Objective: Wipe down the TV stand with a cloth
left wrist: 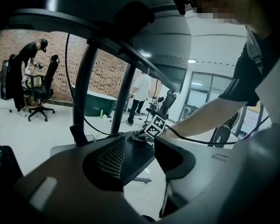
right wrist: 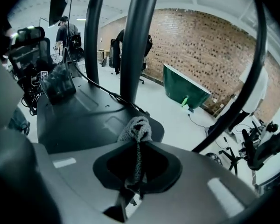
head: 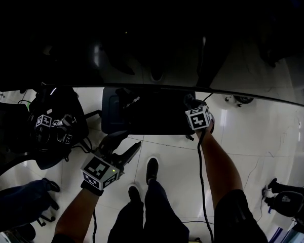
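With the right tool [right wrist: 136,148] shut tight on the cloth [right wrist: 136,129], bunched into a wad just past the tips and poised over the right edge of the TV stand's base [right wrist: 88,120], press down enough to flatten the wad on the dark plate; cannot tell from here whether touching already. Sweep in long, overlapping passes from that right edge toward the left one, tilting the tool low enough to drag fabric, not hard tips, across the surface. Steer round the upright posts [right wrist: 136,45], the black box [right wrist: 58,87] toward the far end of the plate and the cable [right wrist: 107,94] trailing across it, all likely snags for a loose-knit cloth. Hold the left tool [head: 127,142], open-jawed and empty, above the floor off the base's front left corner, clear of the wiping path, or use it to lift the cable aside. Finish along the edges and rounded corners, probable dust traps.
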`<state>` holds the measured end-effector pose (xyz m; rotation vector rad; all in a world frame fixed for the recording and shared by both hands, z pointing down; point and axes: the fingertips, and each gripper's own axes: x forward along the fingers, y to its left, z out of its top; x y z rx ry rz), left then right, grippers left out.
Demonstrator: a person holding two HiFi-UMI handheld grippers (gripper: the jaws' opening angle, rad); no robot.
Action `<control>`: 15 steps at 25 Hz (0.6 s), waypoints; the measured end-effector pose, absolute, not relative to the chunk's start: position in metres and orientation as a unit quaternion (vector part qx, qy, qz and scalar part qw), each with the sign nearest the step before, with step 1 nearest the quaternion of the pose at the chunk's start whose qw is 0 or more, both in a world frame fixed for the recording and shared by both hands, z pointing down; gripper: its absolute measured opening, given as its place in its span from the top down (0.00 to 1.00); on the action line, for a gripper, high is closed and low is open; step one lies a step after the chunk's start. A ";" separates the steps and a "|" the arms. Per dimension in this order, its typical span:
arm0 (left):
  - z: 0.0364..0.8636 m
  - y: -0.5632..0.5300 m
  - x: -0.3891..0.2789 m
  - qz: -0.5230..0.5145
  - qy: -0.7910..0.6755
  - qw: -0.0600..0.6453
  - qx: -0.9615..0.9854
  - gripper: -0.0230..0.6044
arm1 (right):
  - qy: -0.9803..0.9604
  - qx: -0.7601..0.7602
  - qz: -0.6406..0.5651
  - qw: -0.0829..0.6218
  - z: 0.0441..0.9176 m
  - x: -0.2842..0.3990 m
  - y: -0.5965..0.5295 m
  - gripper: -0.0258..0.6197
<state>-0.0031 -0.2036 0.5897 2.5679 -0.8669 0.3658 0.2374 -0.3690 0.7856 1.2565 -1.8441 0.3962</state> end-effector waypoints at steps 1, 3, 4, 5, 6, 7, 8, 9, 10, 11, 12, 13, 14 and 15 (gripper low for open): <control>0.589 -0.203 -0.004 0.130 -0.311 0.201 0.920 0.62 | -0.742 0.503 0.158 0.414 0.780 0.231 -0.369 0.92; 0.588 -0.200 -0.007 0.130 -0.312 0.200 0.920 0.62 | -0.762 0.498 0.161 0.382 0.765 0.204 -0.368 0.92; 0.588 -0.199 -0.010 0.131 -0.313 0.200 0.919 0.62 | -0.775 0.487 0.159 0.369 0.759 0.183 -0.366 0.92; 0.588 -0.198 -0.013 0.132 -0.315 0.201 0.918 0.62 | -0.789 0.472 0.156 0.360 0.755 0.158 -0.363 0.92; 0.588 -0.197 -0.016 0.133 -0.317 0.201 0.917 0.62 | -0.802 0.456 0.154 0.354 0.753 0.133 -0.358 0.92; 0.588 -0.196 -0.018 0.133 -0.319 0.201 0.917 0.62 | -0.812 0.440 0.154 0.350 0.754 0.108 -0.353 0.92; 0.588 -0.195 -0.019 0.132 -0.320 0.201 0.916 0.62 | -0.821 0.427 0.156 0.345 0.755 0.085 -0.348 0.92; 0.587 -0.194 -0.020 0.132 -0.321 0.200 0.916 0.62 | -0.828 0.415 0.159 0.342 0.759 0.065 -0.344 0.92; 0.586 -0.193 -0.021 0.132 -0.322 0.200 0.916 0.62 | -0.833 0.405 0.162 0.341 0.762 0.047 -0.340 0.92; 0.587 -0.192 -0.023 0.132 -0.323 0.200 0.916 0.62 | -0.836 0.396 0.166 0.342 0.767 0.031 -0.337 0.92; 0.587 -0.191 -0.025 0.133 -0.323 0.201 0.915 0.62 | -0.837 0.389 0.168 0.346 0.771 0.019 -0.333 0.92; 0.588 -0.190 -0.027 0.134 -0.325 0.202 0.914 0.62 | -0.837 0.382 0.170 0.352 0.777 0.010 -0.330 0.92; 0.589 -0.189 -0.028 0.134 -0.326 0.202 0.914 0.62 | -0.836 0.377 0.170 0.360 0.783 0.006 -0.327 0.92; 0.589 -0.189 -0.030 0.133 -0.327 0.203 0.913 0.62 | -0.835 0.374 0.168 0.367 0.788 0.005 -0.325 0.92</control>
